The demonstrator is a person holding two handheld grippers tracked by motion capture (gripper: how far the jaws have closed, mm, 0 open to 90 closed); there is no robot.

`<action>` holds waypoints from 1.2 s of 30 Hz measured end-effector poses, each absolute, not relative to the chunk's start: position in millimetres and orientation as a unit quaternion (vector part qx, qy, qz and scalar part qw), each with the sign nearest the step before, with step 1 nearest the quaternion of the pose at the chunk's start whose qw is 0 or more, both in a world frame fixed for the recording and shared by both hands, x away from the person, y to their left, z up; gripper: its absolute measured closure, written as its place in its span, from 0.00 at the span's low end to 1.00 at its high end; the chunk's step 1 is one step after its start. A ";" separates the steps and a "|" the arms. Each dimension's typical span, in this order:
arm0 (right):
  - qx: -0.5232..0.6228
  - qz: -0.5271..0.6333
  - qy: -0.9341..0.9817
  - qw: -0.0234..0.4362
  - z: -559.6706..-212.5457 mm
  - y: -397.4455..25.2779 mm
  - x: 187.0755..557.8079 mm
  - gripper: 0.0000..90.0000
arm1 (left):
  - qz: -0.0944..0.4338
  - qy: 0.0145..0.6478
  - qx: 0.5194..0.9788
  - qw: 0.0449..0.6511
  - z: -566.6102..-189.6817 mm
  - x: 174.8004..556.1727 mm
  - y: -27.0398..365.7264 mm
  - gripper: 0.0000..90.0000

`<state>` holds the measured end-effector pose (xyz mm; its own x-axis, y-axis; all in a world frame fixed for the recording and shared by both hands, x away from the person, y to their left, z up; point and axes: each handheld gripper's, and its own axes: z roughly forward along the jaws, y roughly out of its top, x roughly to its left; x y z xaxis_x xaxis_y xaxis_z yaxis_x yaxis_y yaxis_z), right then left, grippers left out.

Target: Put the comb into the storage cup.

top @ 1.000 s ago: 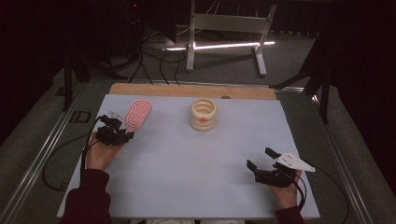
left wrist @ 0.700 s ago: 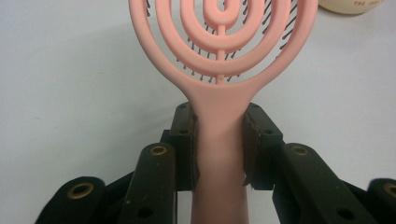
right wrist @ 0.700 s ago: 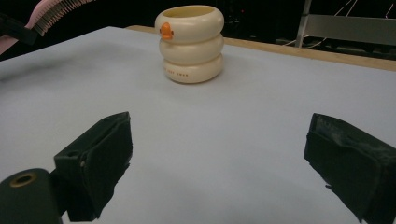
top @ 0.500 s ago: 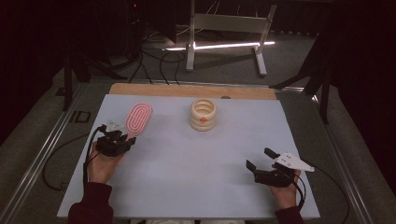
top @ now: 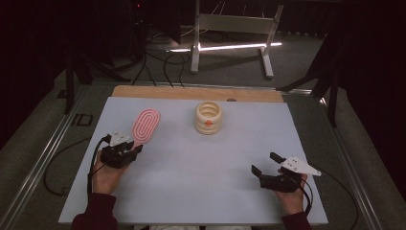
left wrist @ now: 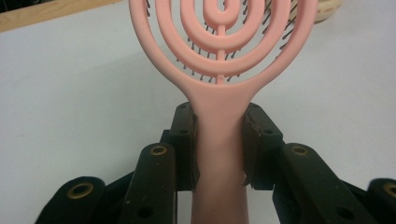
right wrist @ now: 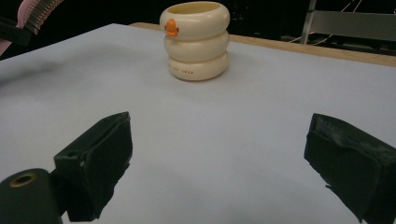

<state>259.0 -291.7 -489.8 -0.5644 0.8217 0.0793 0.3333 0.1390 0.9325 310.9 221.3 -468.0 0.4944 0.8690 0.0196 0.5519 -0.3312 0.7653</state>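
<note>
Pale worktop (top: 191,191) carries a cream ringed pot (top: 208,117) at upper centre, while the left gripper (top: 125,149) clamps its fingers on the pink hairbrush (left wrist: 219,70) handle, seemingly lifted, and the right gripper (top: 267,165) waits open-fingered at lower right.

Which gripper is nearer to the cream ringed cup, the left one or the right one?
Left, by a small margin. The left gripper, shut on the pink hairbrush, sits to the left of the cream ringed cup and nearer the person; the open right gripper is farther, toward the near right.
</note>
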 end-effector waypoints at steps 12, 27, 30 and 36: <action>0.402 0.520 0.720 0.222 -490.5 -289.5 259.5 0.08 | 0.228 0.426 0.789 0.379 -464.6 304.7 207.4 0.78; 0.379 0.531 0.724 0.223 -477.5 -272.8 254.4 0.08 | 0.260 0.389 0.784 0.408 -439.9 292.7 188.6 0.78; 0.381 0.532 0.724 0.219 -474.2 -268.4 257.3 0.08 | 0.268 0.383 0.786 0.404 -438.0 290.2 184.3 0.78; 0.380 0.532 0.727 0.207 -470.0 -258.5 263.9 0.08 | 0.273 0.376 0.788 0.404 -437.2 288.5 177.7 0.78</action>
